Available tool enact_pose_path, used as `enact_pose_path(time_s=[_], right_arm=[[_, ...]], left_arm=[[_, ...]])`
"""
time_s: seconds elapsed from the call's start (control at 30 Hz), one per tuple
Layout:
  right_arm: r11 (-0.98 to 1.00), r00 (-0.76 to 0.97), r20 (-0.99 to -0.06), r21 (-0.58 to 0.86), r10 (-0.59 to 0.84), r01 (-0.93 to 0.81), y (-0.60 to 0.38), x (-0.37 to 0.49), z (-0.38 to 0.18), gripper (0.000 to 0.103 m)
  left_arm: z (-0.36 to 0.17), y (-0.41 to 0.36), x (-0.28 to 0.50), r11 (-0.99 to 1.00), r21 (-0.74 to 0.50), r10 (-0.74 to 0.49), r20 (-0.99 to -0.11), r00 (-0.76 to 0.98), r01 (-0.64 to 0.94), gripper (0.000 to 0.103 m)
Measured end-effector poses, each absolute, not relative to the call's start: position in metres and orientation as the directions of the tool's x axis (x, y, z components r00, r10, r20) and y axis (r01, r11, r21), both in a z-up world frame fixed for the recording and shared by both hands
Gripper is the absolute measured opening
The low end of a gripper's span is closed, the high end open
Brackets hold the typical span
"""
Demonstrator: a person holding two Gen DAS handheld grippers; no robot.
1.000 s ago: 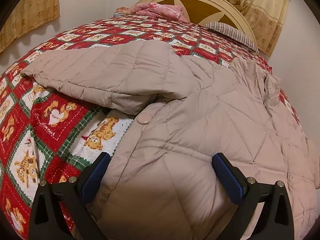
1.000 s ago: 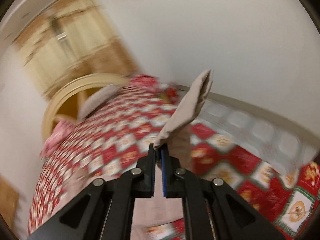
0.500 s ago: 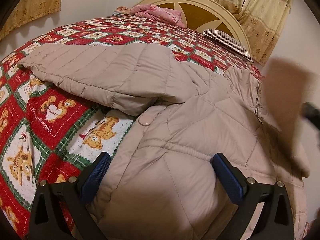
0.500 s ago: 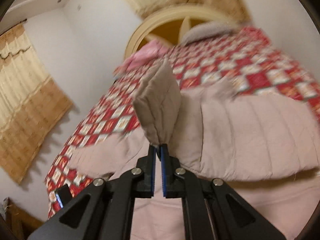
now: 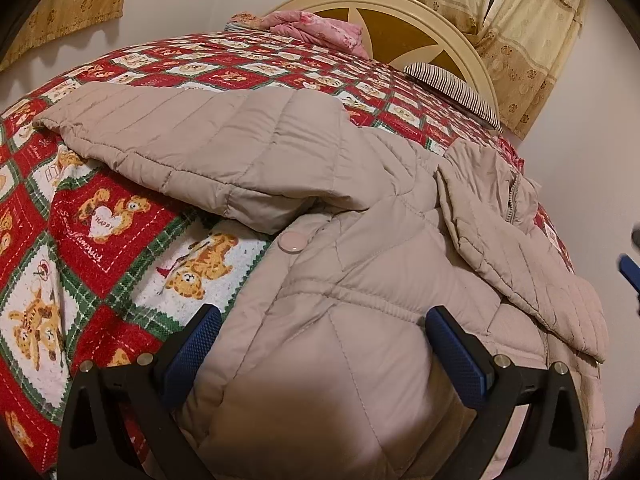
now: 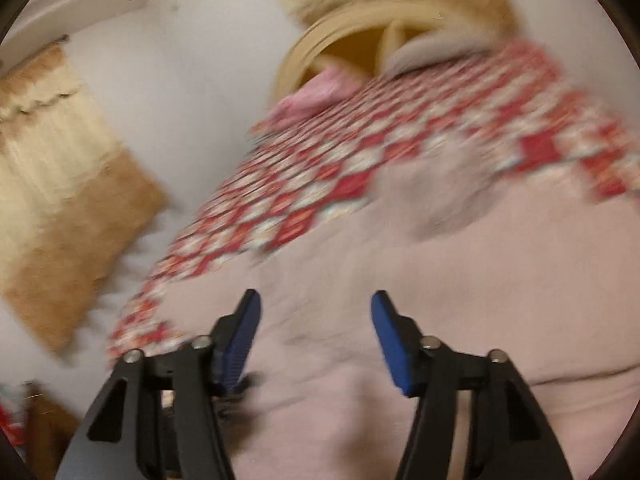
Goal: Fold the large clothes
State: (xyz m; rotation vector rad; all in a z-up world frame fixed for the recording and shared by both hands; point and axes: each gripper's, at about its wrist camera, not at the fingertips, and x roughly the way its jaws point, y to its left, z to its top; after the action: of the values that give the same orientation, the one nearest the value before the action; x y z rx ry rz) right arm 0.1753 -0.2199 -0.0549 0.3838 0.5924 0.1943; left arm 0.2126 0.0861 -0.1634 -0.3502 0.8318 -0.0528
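Observation:
A beige quilted jacket (image 5: 340, 280) lies spread on the red patchwork bedspread (image 5: 92, 232). One sleeve (image 5: 180, 140) stretches out to the left; the other sleeve (image 5: 512, 240) lies folded across the jacket's right side. My left gripper (image 5: 320, 344) is open, its blue pads wide apart on either side of the jacket's puffy lower part. In the blurred right wrist view my right gripper (image 6: 316, 320) hangs over the jacket (image 6: 440, 300) with its jaws opening and nothing between them. Its blue tip (image 5: 630, 272) shows at the right edge of the left wrist view.
The bed has a cream round headboard (image 5: 420, 28), a striped pillow (image 5: 452, 88) and a pink bundle of cloth (image 5: 316, 28) at its head. Yellow curtains (image 5: 520, 32) hang on the walls. Bare bedspread lies left of the jacket.
My right gripper swung the right sleeve over the jacket, then opened and let it go. The sleeve now rests on the jacket's right side. The left gripper stayed put.

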Motion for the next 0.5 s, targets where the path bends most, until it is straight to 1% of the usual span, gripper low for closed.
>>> enact_pose_path(time_s=[0.07, 0.1, 0.13, 0.17, 0.23, 0.3, 0.33, 0.37, 0.4, 0.43, 0.47, 0.5], right_arm=[[0.931, 0.841, -0.529, 0.353, 0.116, 0.094, -0.258, 0.167, -0.052, 0.026], [0.916, 0.842, -0.537, 0.36, 0.049, 0.177, -0.28, 0.163, -0.054, 0.02], [0.868, 0.835, -0.55, 0.4, -0.028, 0.293, -0.313, 0.155, -0.061, 0.018], [0.821, 0.823, -0.563, 0.433, -0.075, 0.371, -0.334, 0.15, -0.069, 0.018], [0.761, 0.787, -0.602, 0.446, -0.135, 0.471, -0.363, 0.146, -0.088, 0.017], [0.756, 0.745, -0.652, 0.413, -0.145, 0.508, -0.373, 0.15, -0.115, 0.017], [0.753, 0.729, -0.673, 0.415, -0.122, 0.51, -0.377, 0.154, -0.129, 0.017], [0.756, 0.717, -0.691, 0.419, -0.094, 0.503, -0.379, 0.158, -0.149, 0.01], [0.763, 0.72, -0.687, 0.416, -0.092, 0.494, -0.377, 0.159, -0.158, 0.009], [0.771, 0.737, -0.668, 0.414, -0.102, 0.483, -0.375, 0.158, -0.161, 0.009], [0.777, 0.735, -0.668, 0.401, -0.114, 0.485, -0.373, 0.159, -0.157, 0.009], [0.785, 0.731, -0.671, 0.383, -0.126, 0.487, -0.369, 0.162, -0.155, 0.011]], left_arm=[[-0.163, 0.086, 0.213, 0.943, -0.321, -0.179, -0.716, 0.675, -0.091, 0.102], [-0.163, 0.086, 0.213, 0.944, -0.318, -0.177, -0.717, 0.674, -0.091, 0.102], [-0.163, 0.085, 0.213, 0.944, -0.316, -0.175, -0.718, 0.674, -0.091, 0.102], [-0.163, 0.085, 0.213, 0.945, -0.313, -0.173, -0.719, 0.673, -0.092, 0.102], [-0.163, 0.084, 0.214, 0.947, -0.309, -0.169, -0.721, 0.672, -0.093, 0.102], [-0.164, 0.083, 0.215, 0.948, -0.303, -0.165, -0.723, 0.67, -0.094, 0.102], [-0.164, 0.083, 0.215, 0.949, -0.301, -0.163, -0.724, 0.67, -0.094, 0.102], [-0.164, 0.082, 0.215, 0.949, -0.3, -0.162, -0.724, 0.67, -0.094, 0.102], [-0.164, 0.082, 0.215, 0.95, -0.297, -0.16, -0.726, 0.669, -0.095, 0.102], [-0.164, 0.082, 0.215, 0.951, -0.293, -0.157, -0.728, 0.668, -0.096, 0.102], [-0.164, 0.081, 0.215, 0.953, -0.287, -0.152, -0.73, 0.666, -0.096, 0.102], [-0.164, 0.079, 0.216, 0.955, -0.28, -0.148, -0.733, 0.664, -0.097, 0.102]])
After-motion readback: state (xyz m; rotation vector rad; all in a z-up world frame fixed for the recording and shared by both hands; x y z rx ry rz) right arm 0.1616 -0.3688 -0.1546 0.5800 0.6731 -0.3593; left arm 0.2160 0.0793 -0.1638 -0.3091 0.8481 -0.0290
